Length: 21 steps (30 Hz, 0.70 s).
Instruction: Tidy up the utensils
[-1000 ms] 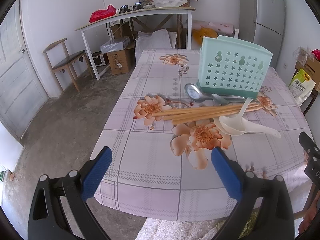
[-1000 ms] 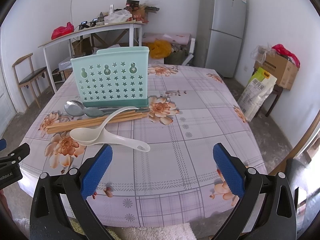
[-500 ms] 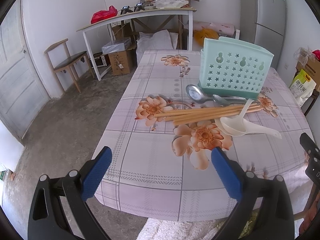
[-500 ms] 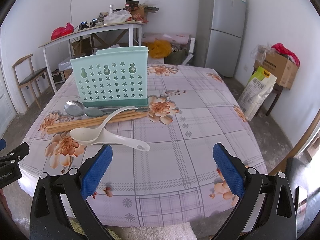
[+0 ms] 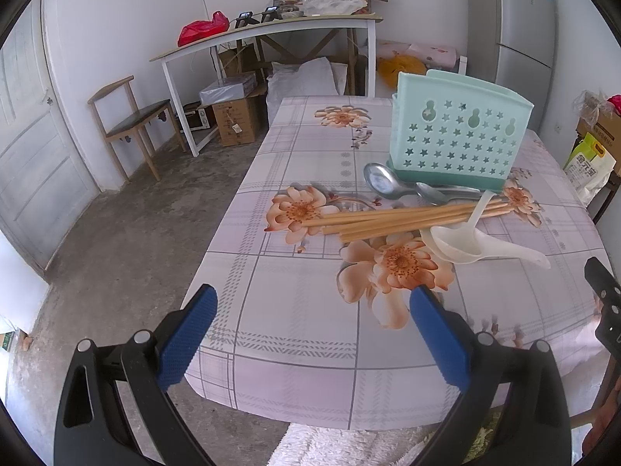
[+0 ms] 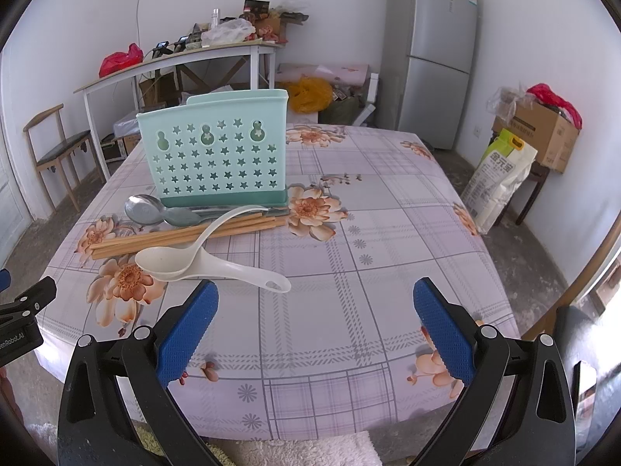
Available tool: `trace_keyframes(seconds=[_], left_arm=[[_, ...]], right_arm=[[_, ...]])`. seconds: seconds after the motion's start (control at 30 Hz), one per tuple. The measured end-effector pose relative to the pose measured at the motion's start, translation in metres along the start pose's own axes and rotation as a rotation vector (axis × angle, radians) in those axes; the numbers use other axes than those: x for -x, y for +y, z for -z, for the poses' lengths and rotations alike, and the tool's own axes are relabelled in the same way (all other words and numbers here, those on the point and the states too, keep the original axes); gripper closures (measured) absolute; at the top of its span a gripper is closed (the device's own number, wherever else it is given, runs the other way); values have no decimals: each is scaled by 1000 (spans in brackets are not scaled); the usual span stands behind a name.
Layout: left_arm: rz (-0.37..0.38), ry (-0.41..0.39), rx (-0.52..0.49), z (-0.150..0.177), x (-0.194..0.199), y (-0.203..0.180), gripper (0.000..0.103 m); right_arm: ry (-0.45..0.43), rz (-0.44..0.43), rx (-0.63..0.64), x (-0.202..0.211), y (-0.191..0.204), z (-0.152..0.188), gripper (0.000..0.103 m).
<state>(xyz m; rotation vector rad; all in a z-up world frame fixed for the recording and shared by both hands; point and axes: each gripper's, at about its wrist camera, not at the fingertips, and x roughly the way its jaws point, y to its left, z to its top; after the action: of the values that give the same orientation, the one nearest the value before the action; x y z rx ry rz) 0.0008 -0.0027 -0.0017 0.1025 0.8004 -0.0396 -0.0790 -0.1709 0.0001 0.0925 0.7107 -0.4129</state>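
Observation:
A mint green utensil holder (image 5: 458, 139) (image 6: 217, 151) with star holes stands upright on the floral tablecloth. In front of it lie two metal spoons (image 5: 392, 184) (image 6: 155, 209), a bundle of wooden chopsticks (image 5: 392, 219) (image 6: 174, 237) and two white plastic spoons (image 5: 465, 244) (image 6: 182, 264), one stacked on the other. My left gripper (image 5: 312, 334) is open over the table's near left edge, short of the utensils. Over the near edge my right gripper (image 6: 314, 330) hangs open, with the white spoons just beyond its left finger. Neither holds anything.
The table (image 6: 388, 233) is bare on its right half. Behind stand a white workbench (image 5: 271, 35) with clutter, a wooden chair (image 5: 128, 116), boxes, and a grey fridge (image 6: 434, 54). A rice bag (image 6: 496, 178) and cardboard box (image 6: 543, 132) sit at the right.
The left gripper has crept slightly forward and right toward the table. The right gripper's view is nearly unchanged. No utensil has moved.

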Motion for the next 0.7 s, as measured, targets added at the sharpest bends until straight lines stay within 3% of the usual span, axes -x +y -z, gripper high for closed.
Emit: trace_keyframes(seconds=[0.7], left_arm=[[-12,-2,-4,3,-1,5,6]], right_arm=[[0,-1,0,1,0,0,6]])
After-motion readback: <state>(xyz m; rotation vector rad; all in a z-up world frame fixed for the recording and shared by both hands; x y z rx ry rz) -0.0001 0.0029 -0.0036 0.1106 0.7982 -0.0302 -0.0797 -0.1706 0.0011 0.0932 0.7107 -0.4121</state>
